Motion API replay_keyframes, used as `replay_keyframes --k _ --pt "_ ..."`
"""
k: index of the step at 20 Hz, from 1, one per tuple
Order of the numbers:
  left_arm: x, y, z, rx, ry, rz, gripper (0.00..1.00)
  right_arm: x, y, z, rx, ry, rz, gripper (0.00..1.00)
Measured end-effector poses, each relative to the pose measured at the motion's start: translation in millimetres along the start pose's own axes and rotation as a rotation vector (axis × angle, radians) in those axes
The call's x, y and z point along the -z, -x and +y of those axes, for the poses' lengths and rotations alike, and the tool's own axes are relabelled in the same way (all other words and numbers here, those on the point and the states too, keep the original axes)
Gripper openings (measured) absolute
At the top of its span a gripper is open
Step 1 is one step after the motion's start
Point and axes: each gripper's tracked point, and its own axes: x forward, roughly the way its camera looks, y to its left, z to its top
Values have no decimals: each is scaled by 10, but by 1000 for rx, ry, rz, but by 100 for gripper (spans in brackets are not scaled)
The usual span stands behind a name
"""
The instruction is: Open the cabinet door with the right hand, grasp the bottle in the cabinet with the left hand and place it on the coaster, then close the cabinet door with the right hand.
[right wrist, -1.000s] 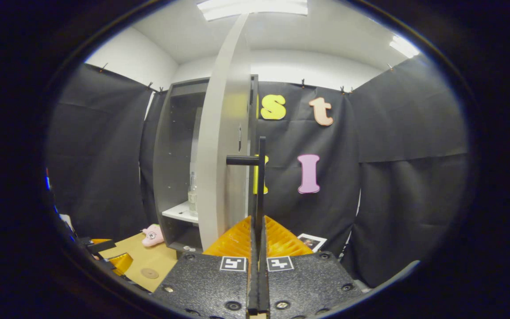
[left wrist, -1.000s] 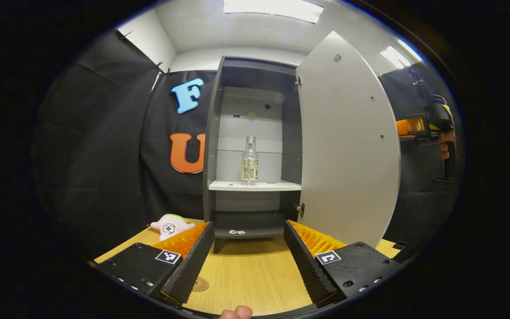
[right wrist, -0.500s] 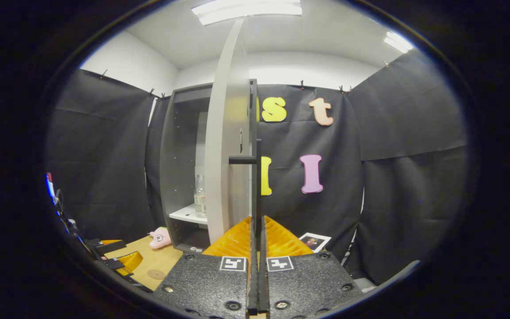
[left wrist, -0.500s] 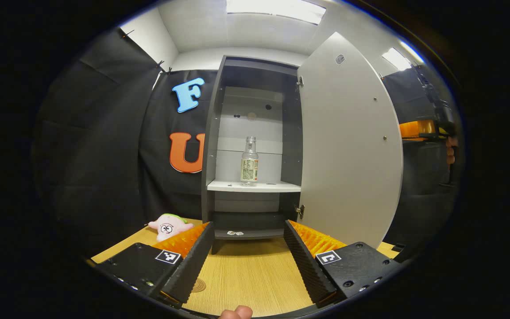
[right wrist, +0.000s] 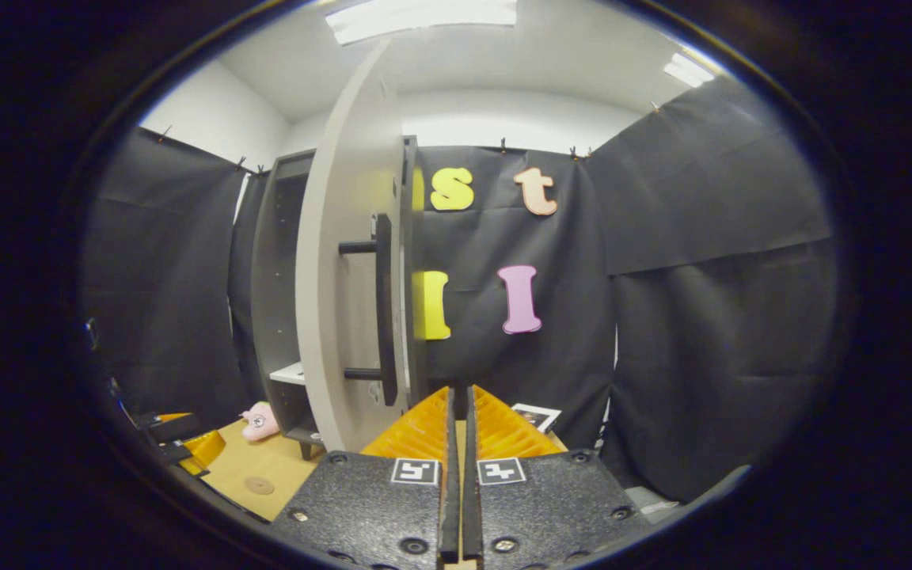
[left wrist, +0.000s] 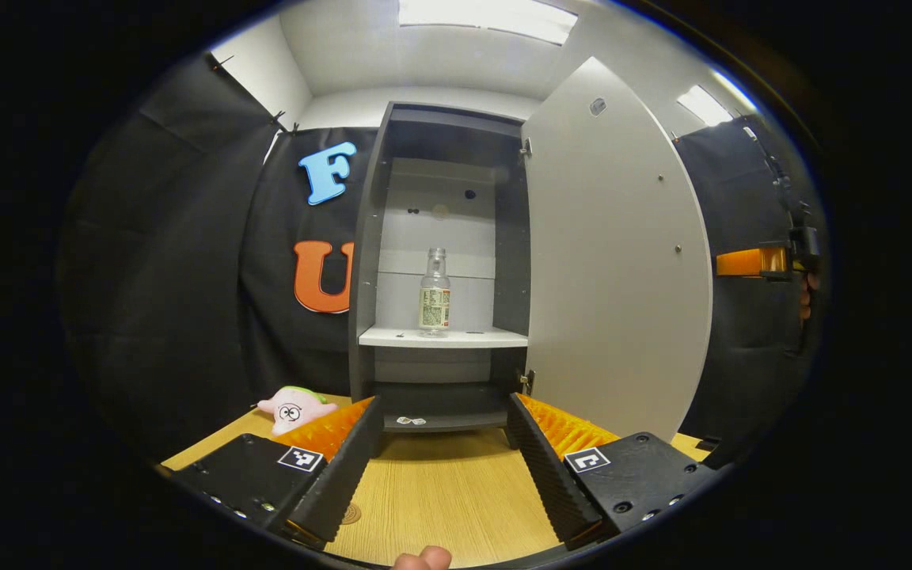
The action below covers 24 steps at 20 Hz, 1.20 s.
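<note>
The grey cabinet stands with its door (left wrist: 614, 261) swung wide open. A clear bottle (left wrist: 434, 289) with a label stands upright on the white middle shelf (left wrist: 442, 338). My left gripper (left wrist: 443, 412) is open over the wooden table, well short of the cabinet and in line with the bottle. A round coaster (left wrist: 350, 513) peeks out beside its left finger and lies on the table, coaster (right wrist: 258, 484). My right gripper (right wrist: 458, 392) is shut on nothing, just right of the door's edge (right wrist: 345, 261); the black bar handle (right wrist: 384, 309) stands free to its left.
A pink plush toy (left wrist: 294, 405) lies on the table (left wrist: 440, 491) left of the cabinet foot. A small picture card (right wrist: 537, 416) lies by the black cloth wall. The right gripper (left wrist: 749, 261) and the hand holding it show beyond the door's outer edge.
The right gripper has come off the door handle, which now stands to its left. The left gripper view has shifted slightly, with the bottle a little farther left.
</note>
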Motion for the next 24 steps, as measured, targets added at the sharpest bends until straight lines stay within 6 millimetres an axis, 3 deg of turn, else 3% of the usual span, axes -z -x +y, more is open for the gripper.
replay_keyframes --k 2,3,5,9,12,17,24 --pt "-12 25 25 -8 1 1 95 26 -6 27 -12 -5 10 22" --pt "-14 27 45 -13 0 2 95 34 2 15 -8 -1 15 44" --pt "-18 41 88 -25 -8 5 95 13 2 4 -9 3 8 72" --pt "-64 20 139 -39 -20 3 95 -5 -54 47 -1 -38 -11 79" --pt "-260 -174 193 -19 -49 -24 95 6 -58 127 -12 -77 -9 80" --pt "-779 -770 138 43 -62 -105 94 10 -58 114 -20 -72 3 80" --pt "-1210 -1588 -23 100 -29 -136 95 11 -54 99 -14 -61 9 80"
